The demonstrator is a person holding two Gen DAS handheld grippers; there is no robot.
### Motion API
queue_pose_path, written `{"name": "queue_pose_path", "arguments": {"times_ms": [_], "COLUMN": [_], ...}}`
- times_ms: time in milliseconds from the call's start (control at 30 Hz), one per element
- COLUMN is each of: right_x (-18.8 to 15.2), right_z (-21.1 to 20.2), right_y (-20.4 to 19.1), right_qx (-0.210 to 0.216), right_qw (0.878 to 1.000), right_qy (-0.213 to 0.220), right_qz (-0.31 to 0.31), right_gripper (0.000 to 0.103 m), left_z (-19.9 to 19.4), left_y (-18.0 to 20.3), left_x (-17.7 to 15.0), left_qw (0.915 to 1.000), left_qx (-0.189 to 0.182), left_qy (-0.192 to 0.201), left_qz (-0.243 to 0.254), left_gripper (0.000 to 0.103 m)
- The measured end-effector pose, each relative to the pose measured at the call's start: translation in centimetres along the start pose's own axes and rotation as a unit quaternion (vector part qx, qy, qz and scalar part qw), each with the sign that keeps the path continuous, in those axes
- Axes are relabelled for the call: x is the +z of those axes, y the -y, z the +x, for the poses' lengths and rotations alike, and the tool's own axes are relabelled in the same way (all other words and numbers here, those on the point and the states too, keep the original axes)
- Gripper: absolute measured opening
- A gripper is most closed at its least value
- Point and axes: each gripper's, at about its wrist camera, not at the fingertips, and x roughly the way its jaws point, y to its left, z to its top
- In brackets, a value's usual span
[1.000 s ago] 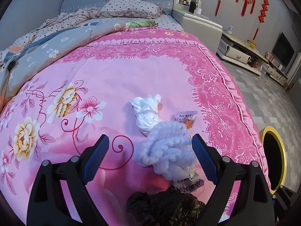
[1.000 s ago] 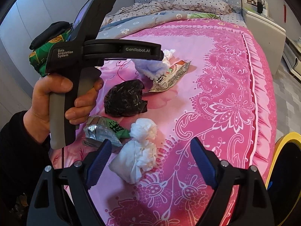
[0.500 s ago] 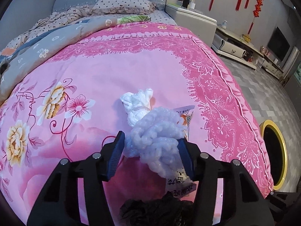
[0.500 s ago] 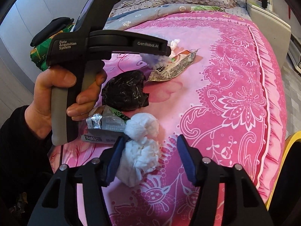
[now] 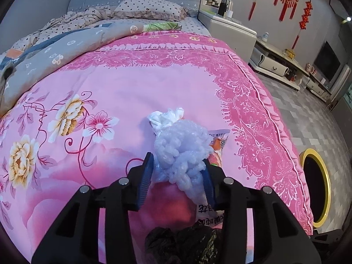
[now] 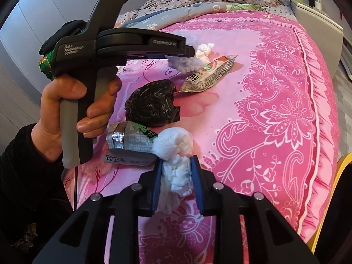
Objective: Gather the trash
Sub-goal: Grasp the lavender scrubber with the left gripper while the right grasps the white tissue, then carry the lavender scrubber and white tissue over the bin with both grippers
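Left hand-held gripper point(image 5: 178, 176), jaws closing, blue pads pressed on a pale lavender bubble-wrap wad point(image 5: 183, 151) lying on the pink bedspread point(image 5: 123, 92), just before a white tissue knot point(image 5: 166, 118) and over a printed snack wrapper point(image 6: 209, 74). Between the two: crumpled black bag point(image 6: 151, 106), silver wrapper point(image 6: 129, 140). Right hand-held gripper point(image 6: 177, 180), jaws closing, nearly together, pinching a white tissue bundle point(image 6: 175, 154) resting on the bedspread; yellow-rimmed bin point(image 5: 316, 189) beside the bed.
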Motion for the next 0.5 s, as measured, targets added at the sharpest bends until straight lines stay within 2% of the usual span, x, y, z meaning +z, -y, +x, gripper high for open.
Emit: {"name": "queue_pose_path", "arguments": {"times_ms": [500], "right_x": [-0.4], "right_z": [-3.8], "right_y": [-0.5], "right_qx": [-0.012], "right_qw": [0.999], "right_qy": [0.043], "right_qz": [0.005], "right_gripper": [0.024], "left_z": [-4.7], "left_y": [-0.7], "left_x": [0.1], "left_qw": [0.9993], "left_qx": [0.009], "left_qy": [0.036], "left_qz": [-0.007], "left_gripper": [0.04]}}
